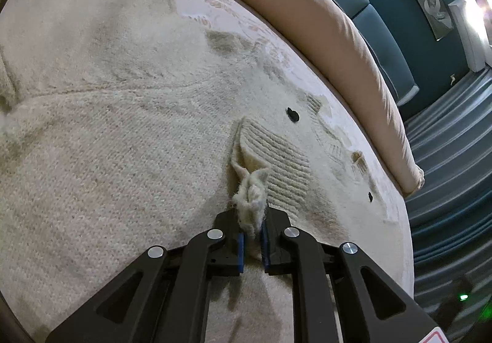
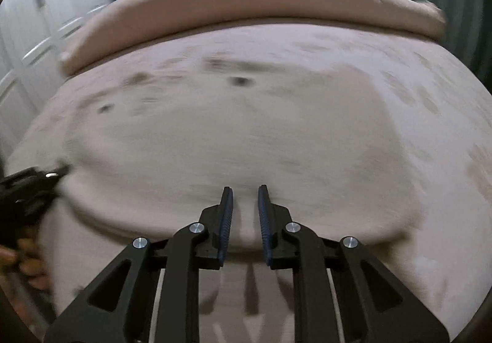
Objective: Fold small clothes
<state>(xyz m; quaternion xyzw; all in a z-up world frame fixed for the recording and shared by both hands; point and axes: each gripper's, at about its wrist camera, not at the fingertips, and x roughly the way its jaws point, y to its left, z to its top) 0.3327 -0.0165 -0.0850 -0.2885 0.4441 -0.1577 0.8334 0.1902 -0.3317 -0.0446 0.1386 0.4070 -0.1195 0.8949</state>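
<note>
- Two tools are in view, one per hand, both angled down at a bed.
- Left tool (image 1: pixel 252 221) is closed on a bunched bit of a cream knit sweater (image 1: pixel 123 133); wool pokes out past its blue pads (image 1: pixel 241 252).
- That pinched bit joins a ribbed cuff (image 1: pixel 276 158) lying on the sweater's body.
- Right tool (image 2: pixel 245 198) has its jaws a narrow gap apart, with nothing pressed between them; the sweater's near edge (image 2: pixel 240 232) lies below the tips.
- Sweater lies spread flat across the bed (image 1: pixel 390 220), reaching close to its near edge; dark buttons (image 1: pixel 292 114) show toward the far side.
- Pink folded blanket (image 1: pixel 307 13) runs along the bed's far edge.
- Right wrist view is blurred; the left tool and a hand (image 2: pixel 27 260) sit at its left margin.
</note>
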